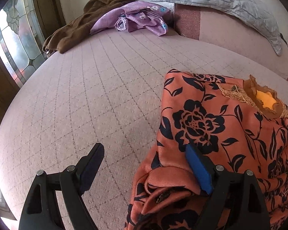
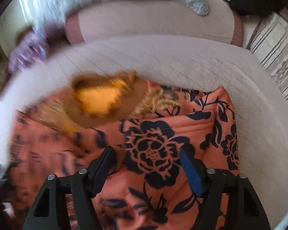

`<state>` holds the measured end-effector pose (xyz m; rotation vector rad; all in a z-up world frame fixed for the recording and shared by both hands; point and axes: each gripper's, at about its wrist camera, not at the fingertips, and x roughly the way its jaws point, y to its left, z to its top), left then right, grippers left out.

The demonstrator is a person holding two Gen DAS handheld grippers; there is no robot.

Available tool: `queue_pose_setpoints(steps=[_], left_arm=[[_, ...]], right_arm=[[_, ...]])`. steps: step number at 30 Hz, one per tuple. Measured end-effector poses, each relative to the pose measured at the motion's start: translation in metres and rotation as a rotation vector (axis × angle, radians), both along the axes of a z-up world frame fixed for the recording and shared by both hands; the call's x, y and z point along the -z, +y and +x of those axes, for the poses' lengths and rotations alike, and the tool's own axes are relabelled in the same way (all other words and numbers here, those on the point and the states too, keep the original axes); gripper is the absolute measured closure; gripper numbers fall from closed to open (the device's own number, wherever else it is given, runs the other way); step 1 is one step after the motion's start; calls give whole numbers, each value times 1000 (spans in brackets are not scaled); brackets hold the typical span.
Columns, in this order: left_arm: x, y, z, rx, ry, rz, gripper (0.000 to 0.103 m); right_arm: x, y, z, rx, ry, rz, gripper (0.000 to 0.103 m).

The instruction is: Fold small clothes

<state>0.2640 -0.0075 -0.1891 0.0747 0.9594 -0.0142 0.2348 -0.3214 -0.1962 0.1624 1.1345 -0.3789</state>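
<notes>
An orange garment with black flowers (image 1: 211,118) lies on the pink quilted bed cover (image 1: 86,95), its brown collar with yellow lining (image 1: 265,99) at the far end. My left gripper (image 1: 143,147) stands wide open at the garment's left edge. Its blue-padded finger (image 1: 197,168) rests over the fabric, and a bunched fold lies by it between the jaws. In the blurred right wrist view, my right gripper (image 2: 146,150) hovers open over the garment (image 2: 163,134), near its right side. The collar (image 2: 98,99) lies ahead to the left.
A purple flowered cloth (image 1: 140,19) and a brown cloth (image 1: 76,25) lie piled at the bed's far end. A pink bolster (image 1: 230,38) carries a grey quilted pillow (image 1: 230,2). A stained-glass door (image 1: 15,38) stands left; striped bedding (image 2: 274,48) lies right.
</notes>
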Motion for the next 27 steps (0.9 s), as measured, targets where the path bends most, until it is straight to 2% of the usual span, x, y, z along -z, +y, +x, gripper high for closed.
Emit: queue_pose_setpoints(steps=[2,3,5,7,10,13,16,19,22,25,27], left_arm=[[1,2,0,-1,2,-10,15],[1,3,0,-3,3,-16,15],[1,4,-1,-8,4,-25,15],[1,6,-1,-13,7,-31,15],[-2,5,-5,-21,7,-17,15],[-9,3,-15,-8,-14,17,15],[-20,4,-32,23,-59,23,15],[-32,5,-45,50,-124,16,15],[-34,1,-44,73,-146,8,15],[-17,-5,-35,69,-66,59,15],[-6,-5,-29,68,-2,49,15]], right_arm=[[3,-6,0,36,7,-23,65],[-1,-14,-7,52,-15,3,74],[-11,-33,-28,104,-60,38,83],[-20,-57,-59,171,-101,49,83],[-20,-97,-125,252,-153,182,83],[-17,-113,-173,278,-194,258,79],[-23,-117,-197,282,-244,320,79],[-36,-101,-189,230,-293,304,80],[-45,-90,-156,152,-315,338,80],[-36,-79,-131,124,-281,338,80],[-13,-78,-123,144,-196,375,79]])
